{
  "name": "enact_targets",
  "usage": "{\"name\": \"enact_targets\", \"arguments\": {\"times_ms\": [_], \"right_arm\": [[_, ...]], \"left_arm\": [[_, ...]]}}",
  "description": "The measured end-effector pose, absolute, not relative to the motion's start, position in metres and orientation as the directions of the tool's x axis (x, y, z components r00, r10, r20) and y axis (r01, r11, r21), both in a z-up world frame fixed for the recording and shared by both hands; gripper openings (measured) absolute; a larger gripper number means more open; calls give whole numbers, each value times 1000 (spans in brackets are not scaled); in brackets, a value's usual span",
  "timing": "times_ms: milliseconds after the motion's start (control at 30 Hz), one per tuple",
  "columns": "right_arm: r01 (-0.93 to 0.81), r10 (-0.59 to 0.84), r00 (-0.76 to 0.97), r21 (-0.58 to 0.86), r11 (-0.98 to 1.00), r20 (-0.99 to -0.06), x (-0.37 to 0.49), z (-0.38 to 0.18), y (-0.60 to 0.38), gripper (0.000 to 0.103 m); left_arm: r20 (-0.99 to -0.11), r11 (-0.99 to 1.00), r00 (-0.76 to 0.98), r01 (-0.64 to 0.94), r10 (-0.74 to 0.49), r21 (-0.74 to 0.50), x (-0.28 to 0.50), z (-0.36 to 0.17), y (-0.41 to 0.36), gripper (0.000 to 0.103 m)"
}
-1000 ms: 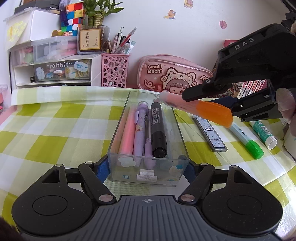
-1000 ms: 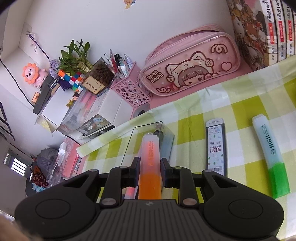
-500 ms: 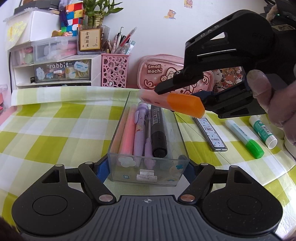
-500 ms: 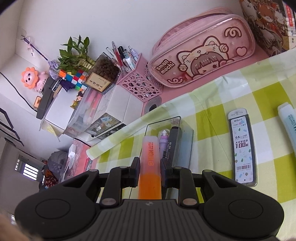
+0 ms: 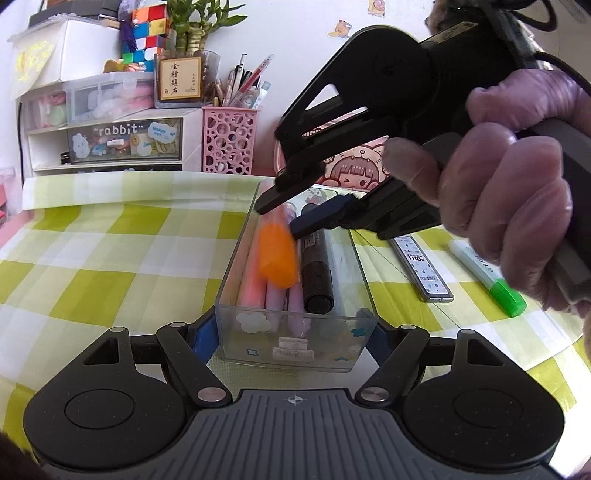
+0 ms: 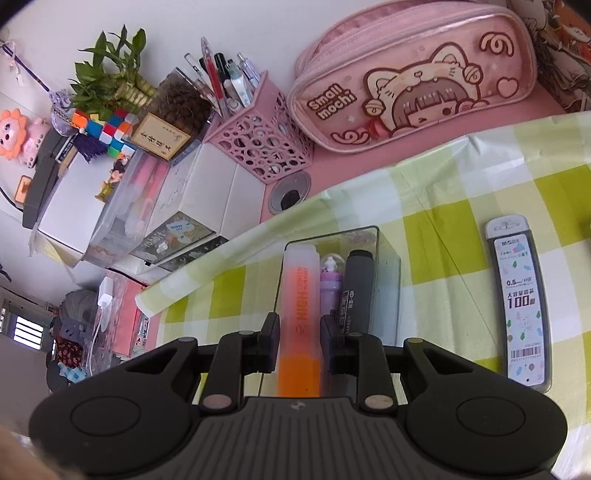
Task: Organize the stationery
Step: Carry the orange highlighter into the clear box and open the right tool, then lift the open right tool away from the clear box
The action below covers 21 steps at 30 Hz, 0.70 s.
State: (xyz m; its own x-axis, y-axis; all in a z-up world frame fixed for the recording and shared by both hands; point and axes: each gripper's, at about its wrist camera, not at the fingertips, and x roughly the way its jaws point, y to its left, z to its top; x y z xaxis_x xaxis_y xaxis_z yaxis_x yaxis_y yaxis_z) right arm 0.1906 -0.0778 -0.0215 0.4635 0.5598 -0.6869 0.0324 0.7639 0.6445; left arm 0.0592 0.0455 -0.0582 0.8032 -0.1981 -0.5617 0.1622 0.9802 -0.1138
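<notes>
Two tongs showed. Right tongs (image 6: 298, 345) sat over the clear tray (image 5: 236, 258), fingers parted, small gaps on both sides of the orange highlighter (image 6: 300, 314), no firm clamp visible; in the left wrist view the right tongs (image 5: 280, 214) hung just above the tray's far half, held by a gloved hand (image 5: 509, 192). Orange highlighter (image 5: 277, 258) was blurred there, tilted inside the tray, orange cap end toward the near wall, on top of the pink and purple pens (image 5: 273, 295); whether it rested or was mid-air could not be told. Left tongs (image 5: 295, 332) gripped the tray's near end from both sides, blue pads against its side walls. Black marker (image 5: 317, 273) lay in the tray just right of the highlighter, purple pen (image 6: 330, 284) between them in the right wrist view. Tray stood on the green-and-white checked cloth (image 5: 110, 258) over the surface. Right of the tray, apart from it: pencil lead case (image 6: 521, 306), then green highlighter (image 5: 487, 273) further right. Behind, against the wall: pink pencil pouch (image 6: 417, 74), pink perforated pen holder (image 5: 229, 140) full of pens, drawer unit (image 5: 110, 144) labelled "rabbit", colour cube (image 5: 147, 33) and a small plant (image 6: 110, 74) on top.
</notes>
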Motion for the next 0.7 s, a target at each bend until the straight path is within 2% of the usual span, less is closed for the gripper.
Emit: {"name": "enact_targets", "arguments": {"times_ms": [433,700], "right_arm": [[-2,620,445,691,723,-646,177,-18,-90,58],[-49,537,563,623,781,-628,146,1,-121,65]], "left_arm": [[-562,981,804,157,-194,-114,60,-58,45,76],[-563,981,804,157,-193,-112,61,-58,45,76]]}}
